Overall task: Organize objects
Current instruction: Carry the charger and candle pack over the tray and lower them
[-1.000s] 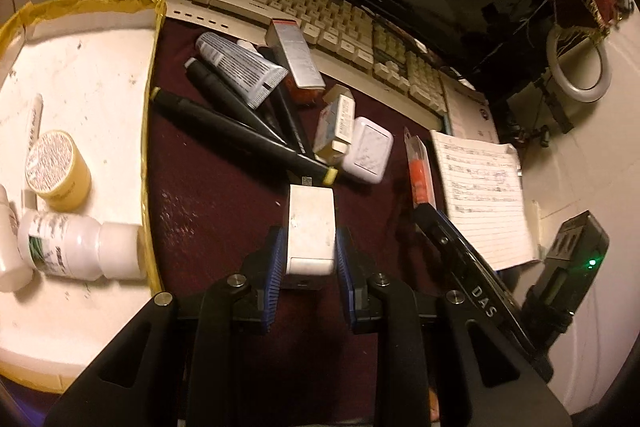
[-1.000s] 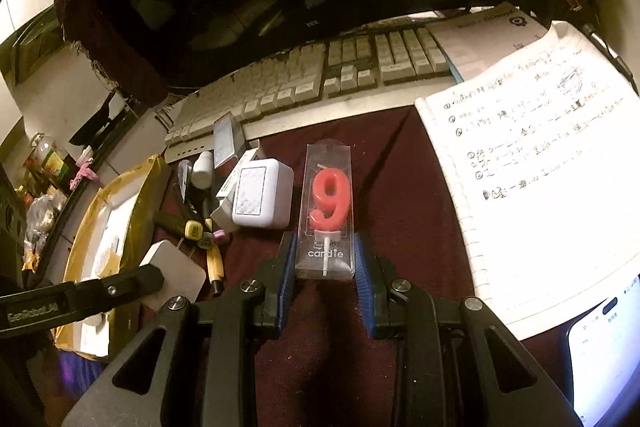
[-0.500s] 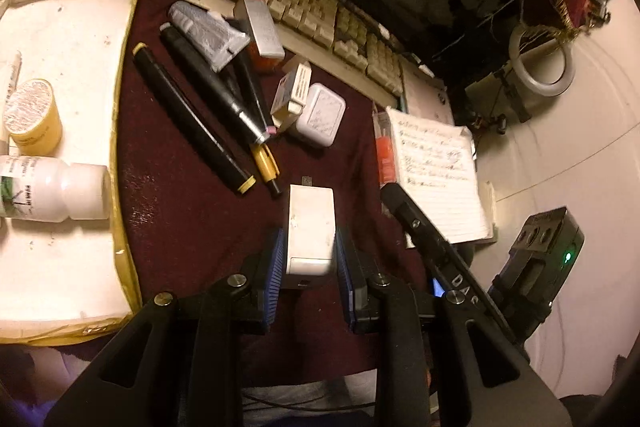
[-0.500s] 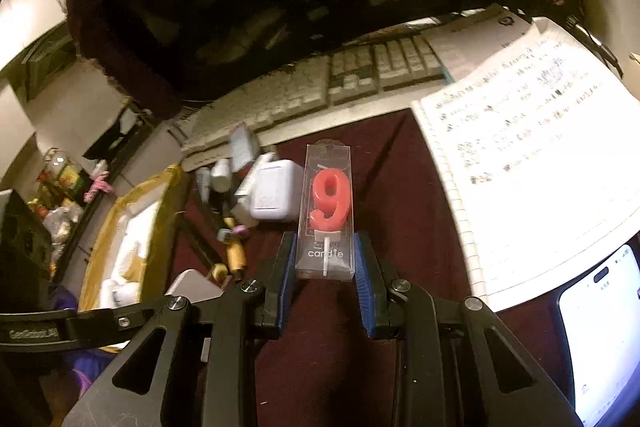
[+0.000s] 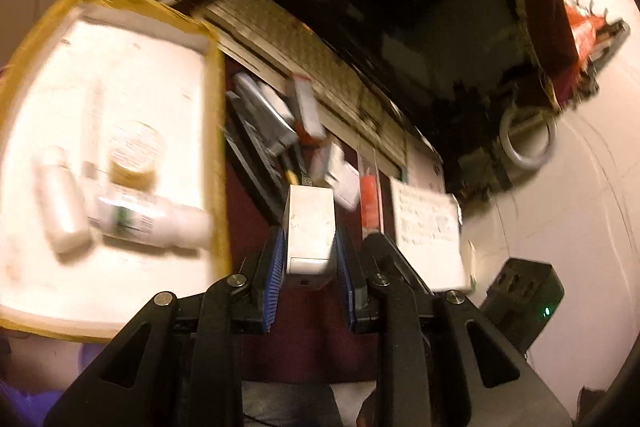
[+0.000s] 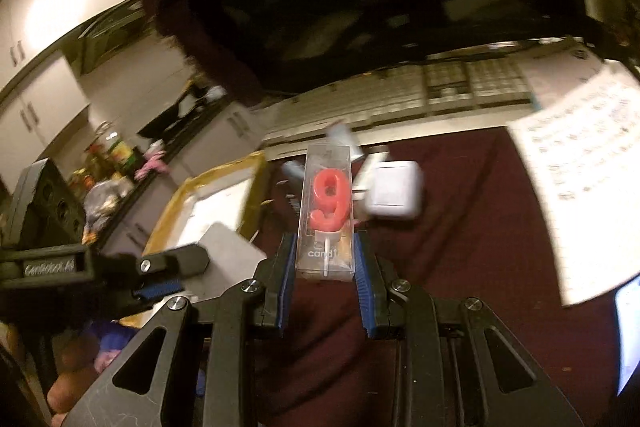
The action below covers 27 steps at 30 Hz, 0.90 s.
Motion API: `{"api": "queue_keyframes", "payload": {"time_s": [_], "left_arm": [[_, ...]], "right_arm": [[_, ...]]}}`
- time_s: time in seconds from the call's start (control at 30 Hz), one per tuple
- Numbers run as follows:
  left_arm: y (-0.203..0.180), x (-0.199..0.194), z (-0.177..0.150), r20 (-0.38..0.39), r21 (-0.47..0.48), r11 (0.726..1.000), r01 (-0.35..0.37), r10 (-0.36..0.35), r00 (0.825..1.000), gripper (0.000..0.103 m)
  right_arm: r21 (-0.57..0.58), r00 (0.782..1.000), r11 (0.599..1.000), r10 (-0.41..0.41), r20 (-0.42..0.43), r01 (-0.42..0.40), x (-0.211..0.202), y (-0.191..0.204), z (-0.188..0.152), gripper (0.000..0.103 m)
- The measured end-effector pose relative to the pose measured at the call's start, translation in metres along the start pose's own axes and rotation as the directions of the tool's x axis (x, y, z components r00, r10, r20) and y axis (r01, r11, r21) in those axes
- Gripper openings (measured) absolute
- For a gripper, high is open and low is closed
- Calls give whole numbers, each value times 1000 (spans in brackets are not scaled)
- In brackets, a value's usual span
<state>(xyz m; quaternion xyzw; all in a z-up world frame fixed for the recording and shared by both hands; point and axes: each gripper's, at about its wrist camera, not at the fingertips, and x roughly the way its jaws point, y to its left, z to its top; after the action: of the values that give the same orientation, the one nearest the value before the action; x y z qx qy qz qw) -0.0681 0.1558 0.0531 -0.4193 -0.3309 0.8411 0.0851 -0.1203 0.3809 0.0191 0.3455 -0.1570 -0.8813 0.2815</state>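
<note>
At far left of the left wrist view sits a white tray with a yellow taped rim, holding a white bottle lying on its side, a second pale bottle and a yellow-lidded jar. Right of the tray, on the dark red cloth, lies a blurred heap of black pens and a tube. The left gripper is clenched on a white charger block, a plain rectangular body pinched on both sides by the blue pads and raised over the cloth just beside the tray's right edge. Further right lies a handwritten note sheet. From the right wrist view, the right gripper grasps a clear plastic candle box holding a red "9" candle with a white stick, upright between the pads above the cloth. A white square adapter rests just beyond it, and a beige keyboard lines the back.
</note>
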Motion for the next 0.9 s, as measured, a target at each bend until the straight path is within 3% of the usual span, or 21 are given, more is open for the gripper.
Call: {"api": "queue_keyframes", "payload": {"time_s": [0.2,0.33,0.6,0.9], "left_arm": [[30,-26,17,96,-66,996,-67,73,993,22],[45,-36,23,128,-98,993,-65,77,989,22],[71,-38,30,159,-124,983,-138,157,975,22],[88,-29,31,141,-152,973,-175,197,970,22]], "right_arm": [[-78,993,991,106,-54,-110,30,39,2,25],[-120,985,980,145,-94,-156,48,62,1,25],[-190,978,964,160,-132,-184,76,98,-6,25],[-219,974,958,149,-169,-185,89,107,-16,25]]}}
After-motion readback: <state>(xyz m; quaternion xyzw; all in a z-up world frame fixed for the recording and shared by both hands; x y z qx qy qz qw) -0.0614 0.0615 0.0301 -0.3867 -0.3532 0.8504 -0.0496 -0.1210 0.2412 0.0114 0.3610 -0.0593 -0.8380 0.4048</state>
